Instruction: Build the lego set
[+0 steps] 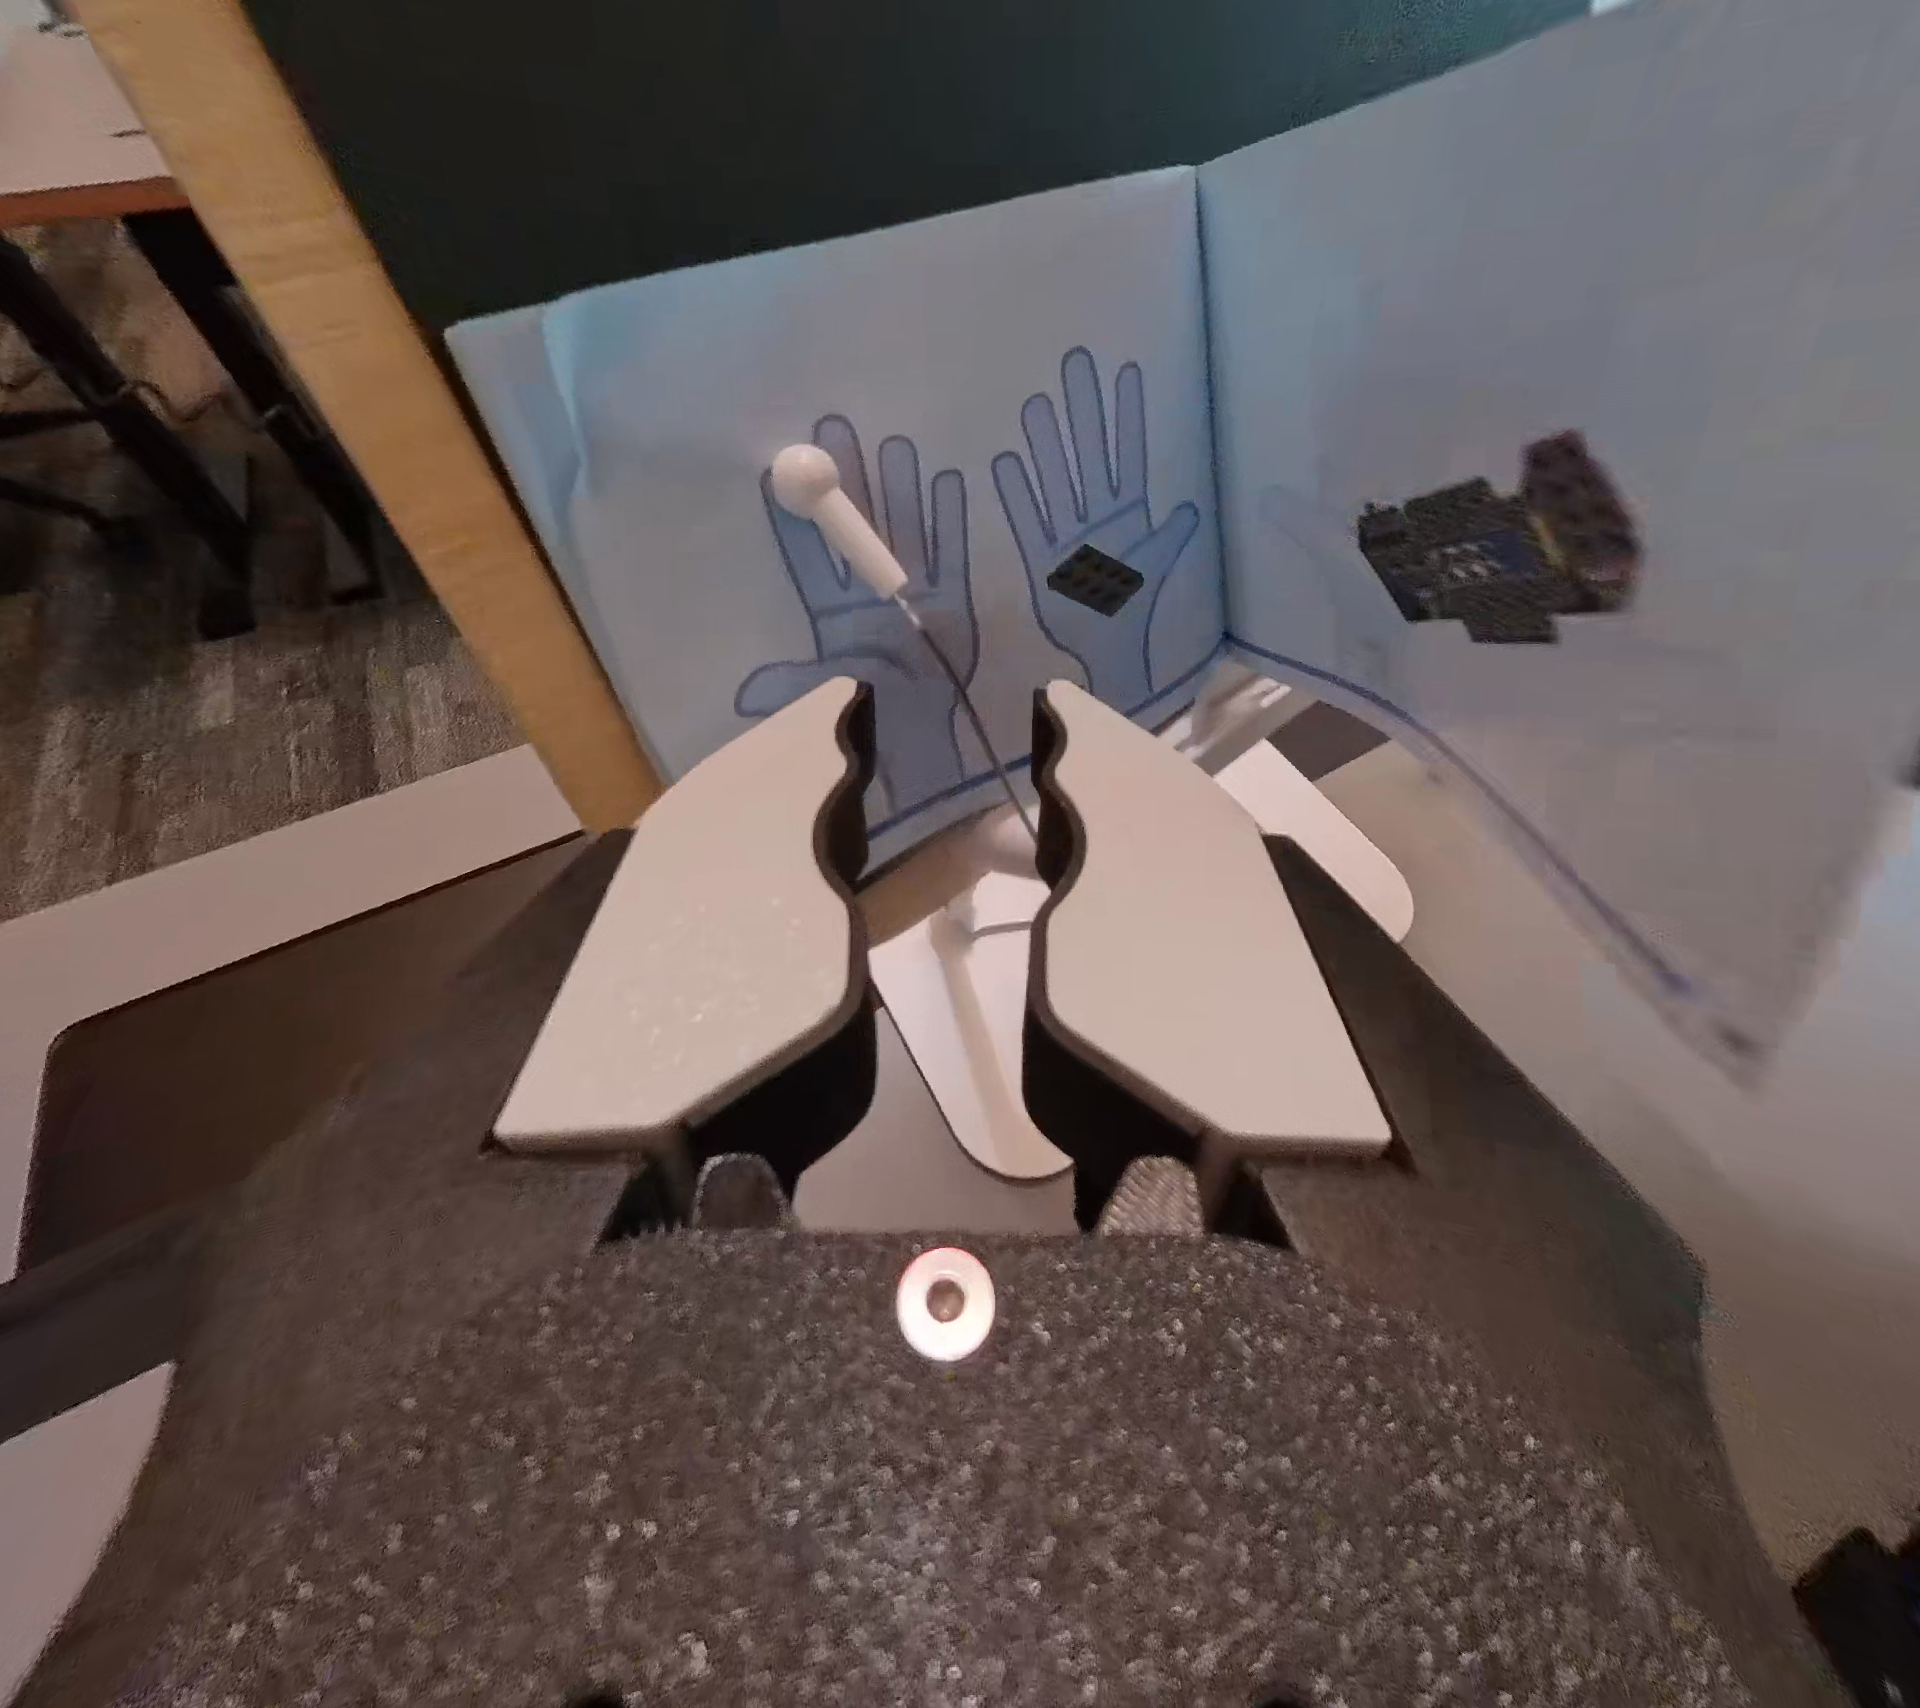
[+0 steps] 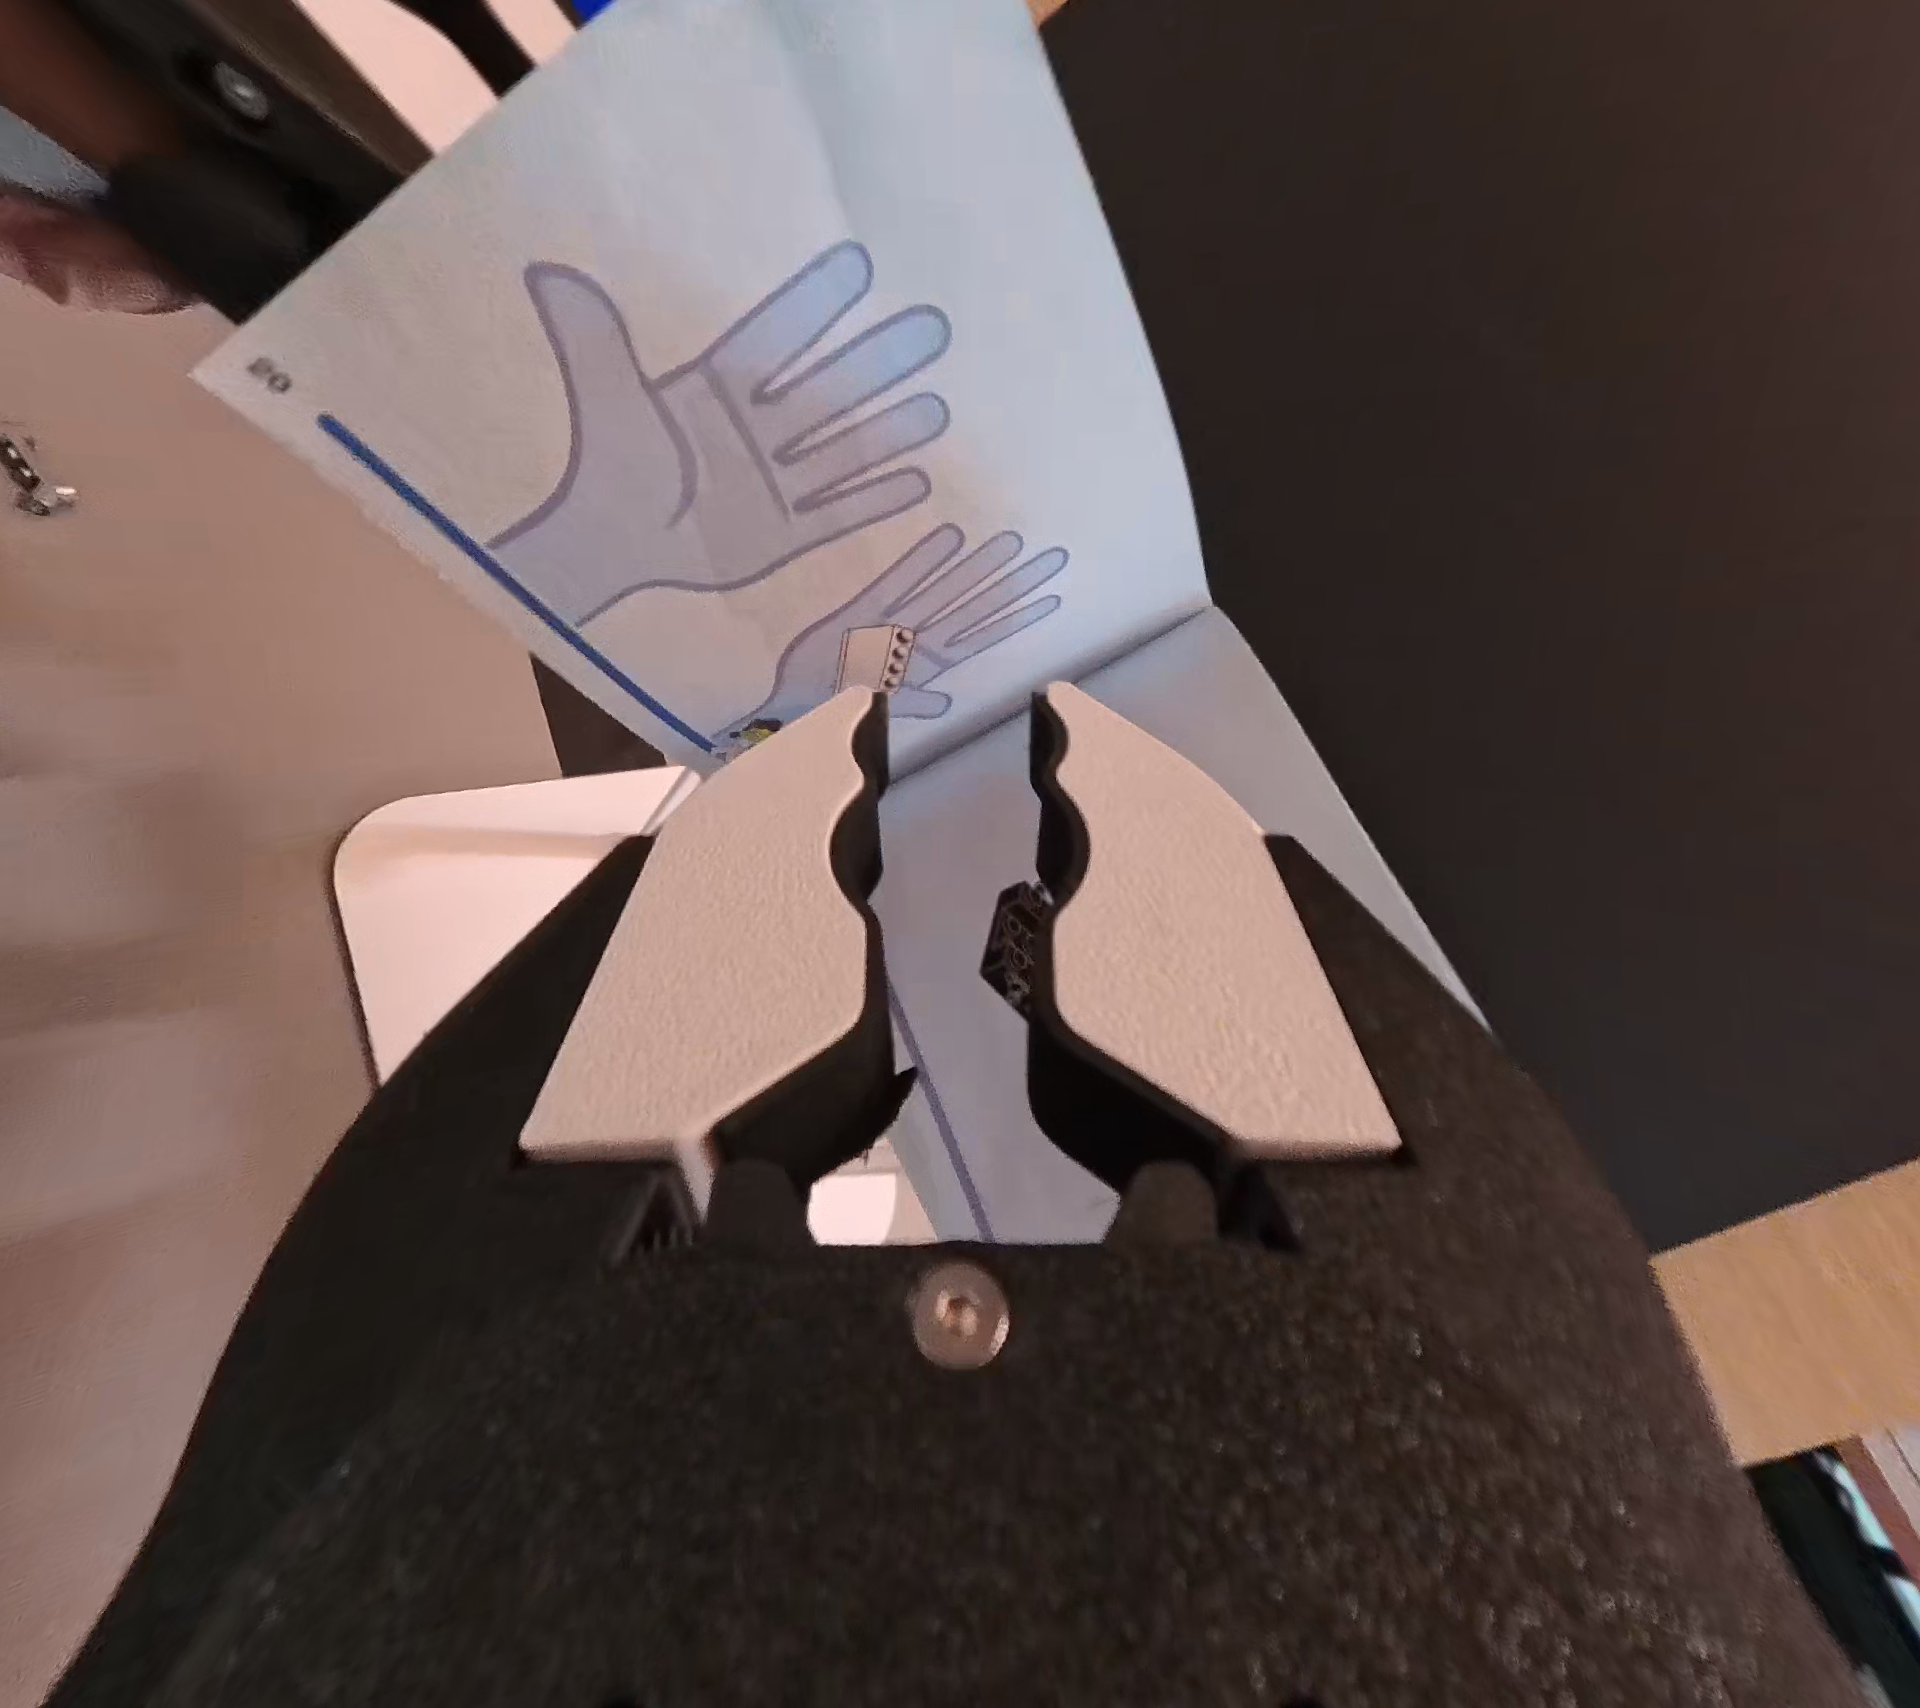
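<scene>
Both fingers of the left gripper (image 1: 945, 702) stand apart with nothing between them; beyond their tips stands the open pale-blue instruction booklet (image 1: 1455, 370), propped on a white stand (image 1: 1320, 837) whose ball-tipped page pin (image 1: 821, 484) crosses the hand drawings. On the right gripper (image 2: 956, 702), parted fingers also frame the booklet, empty.

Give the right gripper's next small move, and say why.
Probably draw the right gripper back from the pale blue paper instruction booklet, toward the beige table: its jaws stand open, seemingly empty, facing only printed pages; the small dark brick shape between them may be mere print.
</scene>
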Available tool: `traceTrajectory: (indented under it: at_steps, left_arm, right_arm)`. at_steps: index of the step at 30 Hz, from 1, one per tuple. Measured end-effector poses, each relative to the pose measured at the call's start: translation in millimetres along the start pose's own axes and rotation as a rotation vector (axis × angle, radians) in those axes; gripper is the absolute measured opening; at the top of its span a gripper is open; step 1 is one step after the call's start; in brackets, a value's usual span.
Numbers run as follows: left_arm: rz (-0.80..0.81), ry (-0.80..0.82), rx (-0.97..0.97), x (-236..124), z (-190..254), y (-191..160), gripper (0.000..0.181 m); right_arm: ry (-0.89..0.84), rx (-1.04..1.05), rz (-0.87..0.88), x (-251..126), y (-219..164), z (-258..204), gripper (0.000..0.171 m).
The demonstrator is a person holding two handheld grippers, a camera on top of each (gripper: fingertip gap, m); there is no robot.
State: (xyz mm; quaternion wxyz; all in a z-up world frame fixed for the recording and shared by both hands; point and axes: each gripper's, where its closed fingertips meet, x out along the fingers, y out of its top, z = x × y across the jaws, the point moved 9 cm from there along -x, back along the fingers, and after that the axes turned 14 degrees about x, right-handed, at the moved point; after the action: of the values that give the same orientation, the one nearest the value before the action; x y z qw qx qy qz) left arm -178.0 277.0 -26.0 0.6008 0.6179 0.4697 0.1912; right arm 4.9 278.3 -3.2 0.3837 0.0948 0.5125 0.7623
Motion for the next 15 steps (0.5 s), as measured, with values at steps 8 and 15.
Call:
traceTrajectory:
  at_steps: [8,15]
  left_arm:
    - [-0.055,0.022,-0.019,10,-1,9,0.006]
    - [0.194,-0.029,-0.299,-3,-7,-22,0.004]
  right_arm:
    - [-0.018,-0.101,-0.020,12,13,-12,0.025]
    - [-0.040,-0.129,-0.135,41,16,-21,0.025]
